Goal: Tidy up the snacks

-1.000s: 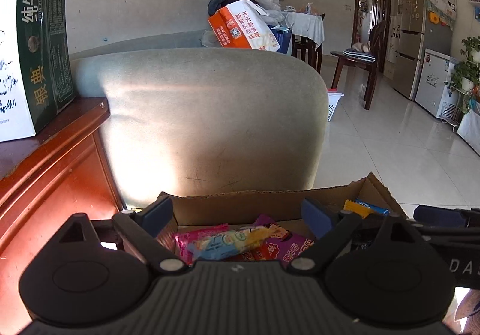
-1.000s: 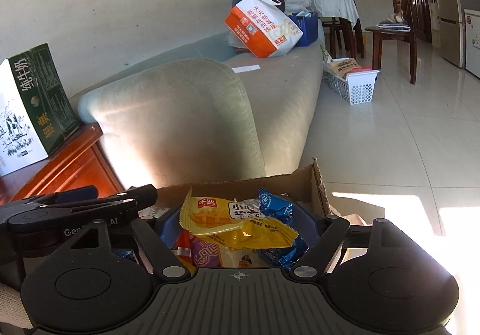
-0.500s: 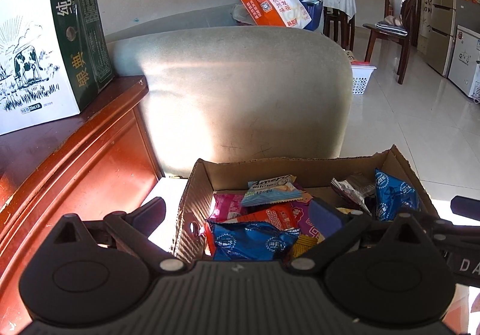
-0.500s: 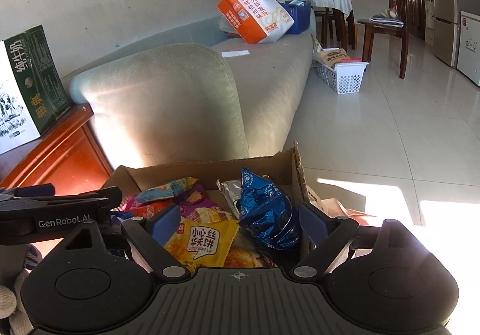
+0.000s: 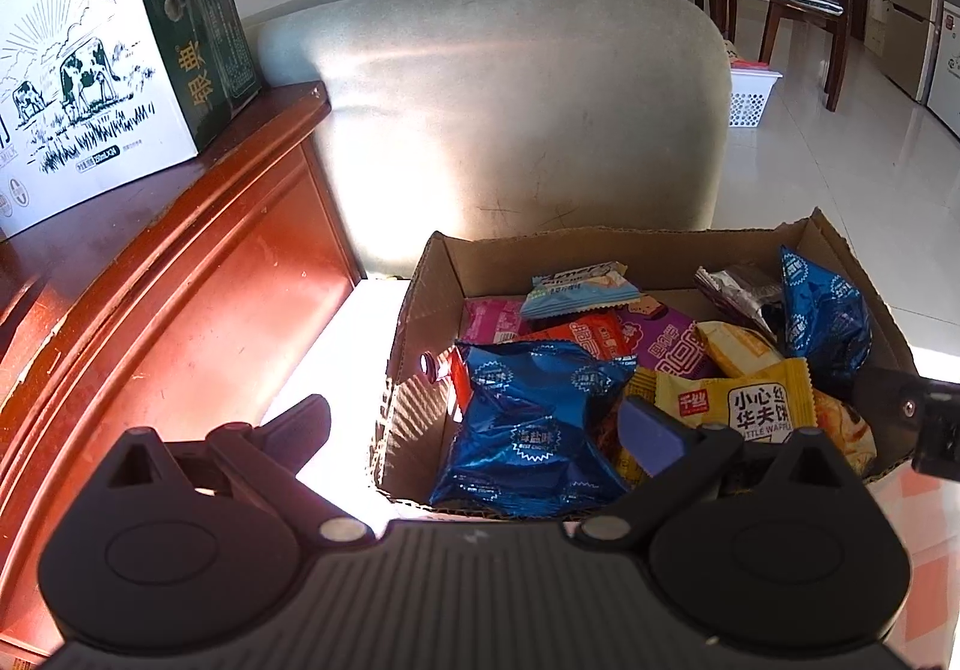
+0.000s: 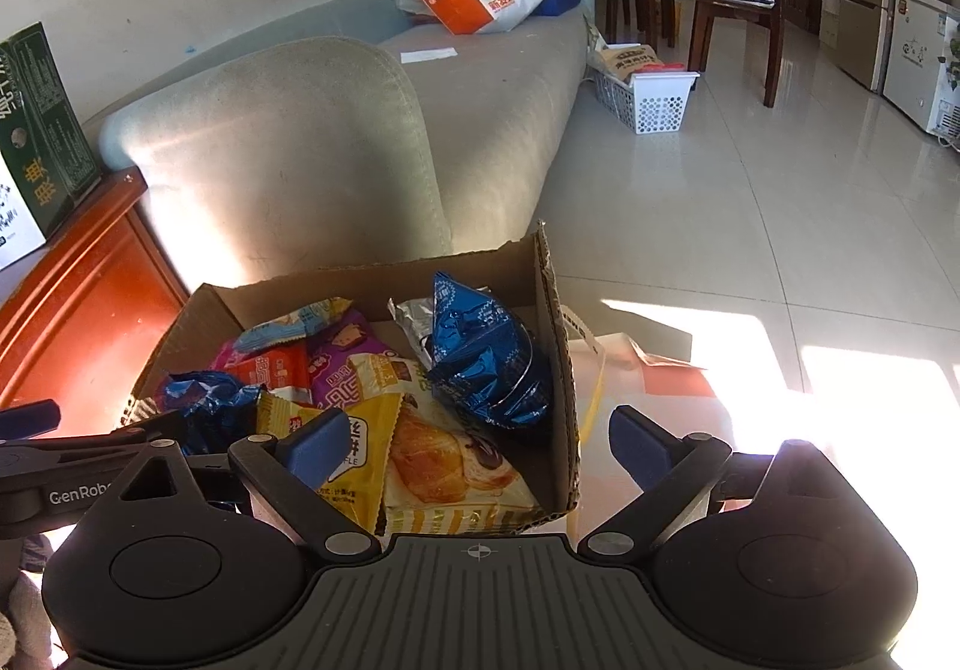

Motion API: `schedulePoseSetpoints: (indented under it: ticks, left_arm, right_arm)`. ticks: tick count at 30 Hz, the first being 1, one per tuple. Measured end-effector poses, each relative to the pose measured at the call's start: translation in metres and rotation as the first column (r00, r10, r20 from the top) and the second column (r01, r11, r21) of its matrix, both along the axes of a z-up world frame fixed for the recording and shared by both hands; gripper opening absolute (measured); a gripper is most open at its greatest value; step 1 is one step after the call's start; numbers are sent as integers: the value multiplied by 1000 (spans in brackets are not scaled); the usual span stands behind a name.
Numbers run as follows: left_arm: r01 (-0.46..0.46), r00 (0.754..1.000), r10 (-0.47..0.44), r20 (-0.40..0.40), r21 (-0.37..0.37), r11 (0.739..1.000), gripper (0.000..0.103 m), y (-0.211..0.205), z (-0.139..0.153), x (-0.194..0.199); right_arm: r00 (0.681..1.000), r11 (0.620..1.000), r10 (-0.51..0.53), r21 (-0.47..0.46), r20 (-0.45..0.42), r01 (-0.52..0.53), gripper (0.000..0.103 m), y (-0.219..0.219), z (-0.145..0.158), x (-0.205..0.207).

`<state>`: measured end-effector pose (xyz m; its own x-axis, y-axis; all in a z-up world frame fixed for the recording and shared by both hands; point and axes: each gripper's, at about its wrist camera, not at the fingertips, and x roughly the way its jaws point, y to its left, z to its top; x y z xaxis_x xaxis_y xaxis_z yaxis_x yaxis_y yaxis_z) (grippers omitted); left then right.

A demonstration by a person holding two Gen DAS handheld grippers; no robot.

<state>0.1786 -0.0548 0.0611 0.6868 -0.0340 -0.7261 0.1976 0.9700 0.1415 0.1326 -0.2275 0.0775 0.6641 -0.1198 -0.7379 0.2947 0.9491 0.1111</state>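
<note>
An open cardboard box (image 5: 420, 322) (image 6: 549, 310) on the floor holds several snack packets. Among them are a blue foil packet (image 5: 528, 430), a yellow waffle packet (image 5: 744, 400) (image 6: 366, 448), a bread packet (image 6: 450, 460) and a second blue packet (image 6: 486, 364). My left gripper (image 5: 477, 424) hangs open above the box's near left corner, one finger outside the wall, nothing pinched. My right gripper (image 6: 480, 448) straddles the box's near right wall, its jaws opening and pressing on nothing. The left gripper's body (image 6: 78, 466) shows in the right wrist view.
A red wooden cabinet (image 5: 150, 298) stands left of the box with a milk carton case (image 5: 102, 40) on top. A grey sofa arm (image 5: 510, 100) rises behind the box. A white basket (image 6: 654, 100) and glossy tiled floor (image 6: 750, 226) lie to the right.
Both grippers tipped downward over the box. The right jaws spread and the yellow packet they held now lies in the box. The left jaws widened too.
</note>
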Motion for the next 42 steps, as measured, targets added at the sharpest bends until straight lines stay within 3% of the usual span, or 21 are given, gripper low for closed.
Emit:
schedulePoseSetpoints:
  ticks: [12, 17, 26, 32, 42]
  left_arm:
    - [-22, 997, 23, -68, 21, 1000, 102, 2, -9, 6]
    - [-24, 994, 23, -109, -6, 1000, 102, 3, -6, 8]
    - [-25, 998, 30, -62, 78, 997, 102, -2, -8, 10]
    - [-63, 994, 63, -87, 4, 998, 102, 6, -3, 13]
    - [-37, 994, 40, -103, 33, 999, 102, -2, -7, 8]
  right_arm:
    - [997, 999, -44, -13, -59, 44, 97, -2, -2, 5]
    - [994, 998, -51, -29, -96, 49, 99, -1, -6, 8]
    - [990, 998, -38, -58, -134, 31, 99, 5, -11, 15]
    - [991, 997, -10, -73, -135, 0, 99, 14, -11, 16]
    - [990, 997, 8, -76, -139, -19, 99, 21, -12, 17]
